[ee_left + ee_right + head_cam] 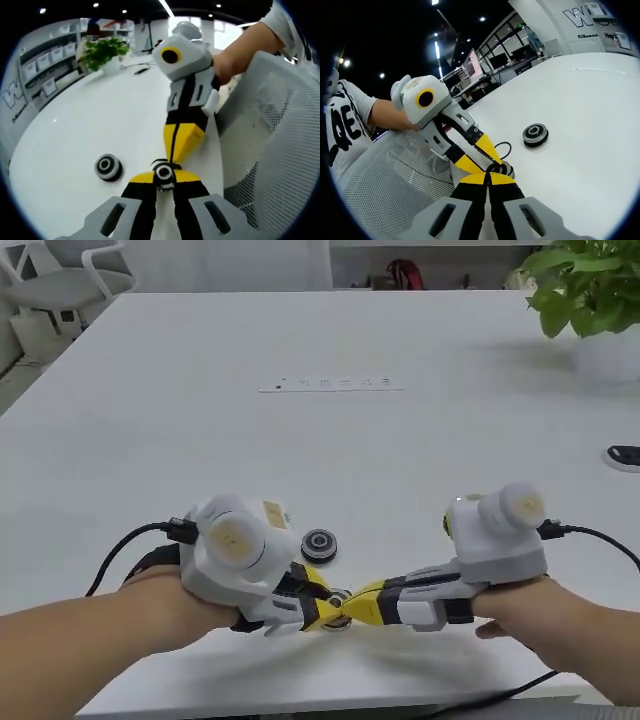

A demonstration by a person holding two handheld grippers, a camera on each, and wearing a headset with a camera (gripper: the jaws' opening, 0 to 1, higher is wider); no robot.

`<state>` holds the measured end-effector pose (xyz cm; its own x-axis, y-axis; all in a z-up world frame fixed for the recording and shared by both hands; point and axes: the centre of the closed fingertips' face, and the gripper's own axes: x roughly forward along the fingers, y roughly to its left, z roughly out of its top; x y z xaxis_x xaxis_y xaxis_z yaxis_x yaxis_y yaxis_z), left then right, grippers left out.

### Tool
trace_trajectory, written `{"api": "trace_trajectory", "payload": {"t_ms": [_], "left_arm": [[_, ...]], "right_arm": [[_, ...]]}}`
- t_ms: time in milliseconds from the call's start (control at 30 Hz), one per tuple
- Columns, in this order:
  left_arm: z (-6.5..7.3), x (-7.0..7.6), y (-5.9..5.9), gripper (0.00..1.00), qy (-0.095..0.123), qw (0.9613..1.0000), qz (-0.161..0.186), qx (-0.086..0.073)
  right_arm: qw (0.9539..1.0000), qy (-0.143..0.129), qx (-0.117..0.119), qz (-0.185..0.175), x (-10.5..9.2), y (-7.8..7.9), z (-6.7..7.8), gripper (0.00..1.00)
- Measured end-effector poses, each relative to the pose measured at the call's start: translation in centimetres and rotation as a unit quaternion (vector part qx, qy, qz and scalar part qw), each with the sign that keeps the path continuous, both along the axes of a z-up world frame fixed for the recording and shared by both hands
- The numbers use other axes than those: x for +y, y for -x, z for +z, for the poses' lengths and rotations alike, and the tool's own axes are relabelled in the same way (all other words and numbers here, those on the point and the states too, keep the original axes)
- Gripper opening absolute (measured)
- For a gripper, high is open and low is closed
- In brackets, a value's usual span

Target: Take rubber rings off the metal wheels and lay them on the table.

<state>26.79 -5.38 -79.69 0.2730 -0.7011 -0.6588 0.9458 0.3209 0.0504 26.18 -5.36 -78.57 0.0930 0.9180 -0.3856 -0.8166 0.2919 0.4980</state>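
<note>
Over a white table (300,440), working close to its near edge, both grippers meeting tip to tip. Clamping the wheel (164,172) between the yellow tips of the left gripper (164,179), jaws set narrow around it, hub showing toward that gripper's camera. Pointing the right gripper (490,176) straight at the left one, its jaws pressed together with barely a line between them. Touching their tips to the wheel's rim at the black ring (495,167); cannot tell whether pinching the ring or only pressing on it. Holding the wheel low over the table; touching it or just clear, cannot tell.

Having the other wheel (319,543) lying flat on the table, apart from both grippers. Seeing it just left of the left jaws and a little ahead, and ahead and to the right of the right jaws.

Gripping each tool with one hand behind its grey body, a black cable (130,550) trailing from the rear of the left one. Facing a socket strip (330,386) well ahead of both grippers, and a plant (585,280) far beyond the right gripper, off to its right. Sitting close to a mesh chair back (270,140), just right of the left jaws, past the table's edge.
</note>
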Motion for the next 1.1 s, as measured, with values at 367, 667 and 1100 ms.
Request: {"api": "trace_trajectory", "payload": {"t_ms": [367,667,1100], "left_arm": [[0.0,0.0,0.0,0.12,0.0,1.0,0.0,-0.001],[0.0,0.1,0.0,0.12,-0.001,1.0,0.0,-0.001],[0.0,0.1,0.0,0.12,-0.001,1.0,0.001,-0.002]], "right_arm": [[0.9994,0.014,0.0,-0.032,-0.9,-1.3,-0.6,0.05],[0.9991,0.029,0.01,-0.031,-0.5,-1.3,-1.4,0.04],[0.9987,0.036,0.011,-0.034,-0.5,-1.2,-1.2,0.0]]}}
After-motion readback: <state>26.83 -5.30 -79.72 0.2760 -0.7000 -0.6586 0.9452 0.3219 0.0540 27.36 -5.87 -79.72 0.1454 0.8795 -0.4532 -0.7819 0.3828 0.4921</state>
